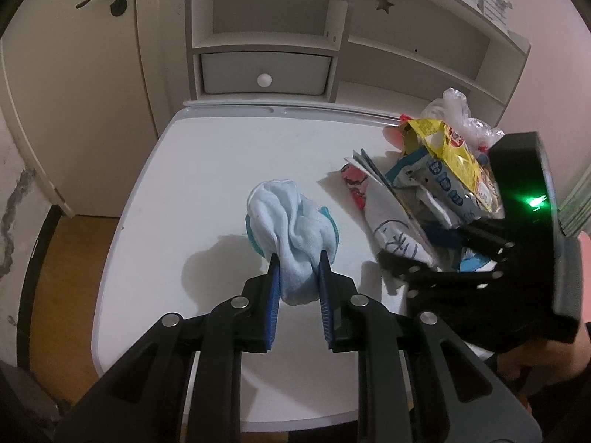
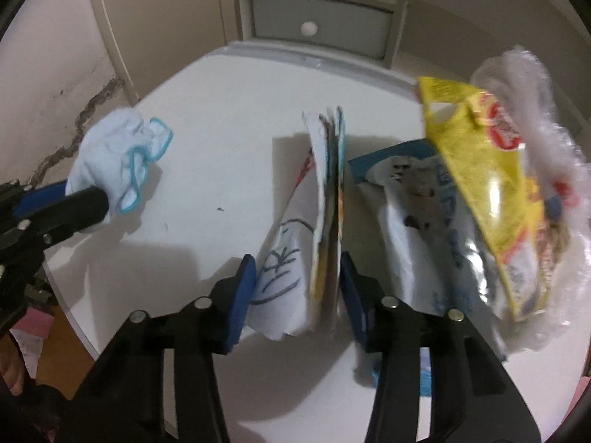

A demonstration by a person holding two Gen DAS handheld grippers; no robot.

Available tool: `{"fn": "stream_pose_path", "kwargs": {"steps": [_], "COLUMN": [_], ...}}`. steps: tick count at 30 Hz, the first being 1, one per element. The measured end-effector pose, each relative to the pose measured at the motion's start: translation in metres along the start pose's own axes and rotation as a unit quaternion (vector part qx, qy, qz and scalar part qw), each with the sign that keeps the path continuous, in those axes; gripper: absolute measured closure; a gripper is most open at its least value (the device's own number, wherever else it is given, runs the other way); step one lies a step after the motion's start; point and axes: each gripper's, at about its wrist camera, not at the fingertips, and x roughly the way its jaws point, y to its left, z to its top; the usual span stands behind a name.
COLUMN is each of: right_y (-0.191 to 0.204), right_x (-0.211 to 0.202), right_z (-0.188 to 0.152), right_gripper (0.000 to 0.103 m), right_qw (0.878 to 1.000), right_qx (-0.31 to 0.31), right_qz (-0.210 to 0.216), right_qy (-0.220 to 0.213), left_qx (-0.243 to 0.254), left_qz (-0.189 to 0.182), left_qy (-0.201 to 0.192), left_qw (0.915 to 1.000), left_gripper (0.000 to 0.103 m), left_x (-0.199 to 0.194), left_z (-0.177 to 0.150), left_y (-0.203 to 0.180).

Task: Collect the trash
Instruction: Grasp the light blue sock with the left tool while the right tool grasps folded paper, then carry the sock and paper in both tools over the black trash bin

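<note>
The left claw (image 1: 298, 258) pinches a crumpled pale-blue cloth (image 1: 286, 221) with a teal hem, held above the white counter (image 1: 207, 155). The right claw (image 2: 297, 280) clamps a sheaf of scribbled papers (image 2: 325, 199); a yellow snack wrapper (image 2: 487, 184) (lettering blurred, unreadable), a blue-and-white packet (image 2: 417, 221) and clear plastic (image 2: 532, 85) bunch beside it.

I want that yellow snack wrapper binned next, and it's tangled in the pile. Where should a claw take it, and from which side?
Probably by the yellow snack wrapper's open upper-left corner, which sticks up free of the pile. Come from above on the desk-centre side: its right edge lies against the crinkled clear plastic bag and its lower end overlaps the blue-and-white wrapper. The thin, flat film suits a pinch across its faces.
</note>
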Motion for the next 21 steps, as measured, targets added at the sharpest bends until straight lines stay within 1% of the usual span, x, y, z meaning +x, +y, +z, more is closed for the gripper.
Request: {"fn": "stream_pose_path", "kwargs": {"steps": [2, 4, 5, 7, 9, 12, 13, 15, 17, 19, 20, 21], "right_y": [0.001, 0.0, 0.0, -0.001, -0.004, -0.02, -0.027, -0.053, -0.085, -0.117, -0.136, -0.157], "right_x": [0.001, 0.0, -0.004, -0.017, -0.037, -0.073, -0.088, -0.117, -0.147, -0.173, -0.187, -0.197], "right_z": [0.002, 0.004, 0.005, 0.006, 0.005, 0.0, -0.008, -0.025, -0.053, -0.085, -0.104, -0.124], "right_gripper": [0.068, 0.076, 0.083, 0.084, 0.086, 0.086, 0.086, 0.086, 0.086, 0.086, 0.086, 0.086], "right_qw": [1.0, 1.0, 1.0, 0.999, 0.998, 0.996, 0.995, 0.992, 0.987, 0.981, 0.977, 0.972], "right_qx": [0.008, 0.014, 0.018, 0.018, 0.022, 0.034, 0.039, 0.065, 0.097, 0.128, 0.148, 0.169], "right_qz": [0.001, 0.009, 0.013, 0.013, 0.019, 0.027, 0.025, 0.015, -0.005, -0.033, -0.053, -0.072], "right_qy": [-0.003, -0.005, -0.01, -0.027, -0.047, -0.079, -0.089, -0.109, -0.127, -0.141, -0.146, -0.148], "left_qx": [-0.002, 0.001, 0.003, 0.003, 0.004, 0.01, 0.016, 0.034, 0.058, 0.092, 0.105, 0.128], "left_qz": [-0.005, -0.005, -0.006, -0.006, -0.006, -0.009, -0.015, -0.026, -0.044, -0.08, -0.092, -0.117], "left_qy": [0.001, -0.001, -0.002, -0.007, -0.014, -0.024, -0.027, -0.033, -0.038, -0.042, -0.043, -0.045], "left_qw": [1.0, 1.0, 1.0, 1.0, 0.9999, 0.9996, 0.9994, 0.9985, 0.9966, 0.9916, 0.9893, 0.9838], "left_gripper": [0.084, 0.084, 0.084, 0.084, 0.084, 0.084, 0.084, 0.084, 0.084, 0.084, 0.084, 0.084], "left_x": [0.0, 0.0, -0.001, -0.004, -0.008, -0.014, -0.016, -0.02, -0.022, -0.023, -0.023, -0.023], "left_z": [0.001, 0.002, 0.004, 0.005, 0.009, 0.014, 0.016, 0.018, 0.02, 0.02, 0.02, 0.018], "left_y": [0.0, -0.002, -0.004, -0.006, -0.01, -0.02, -0.029, -0.05, -0.079, -0.122, -0.137, -0.169]}}
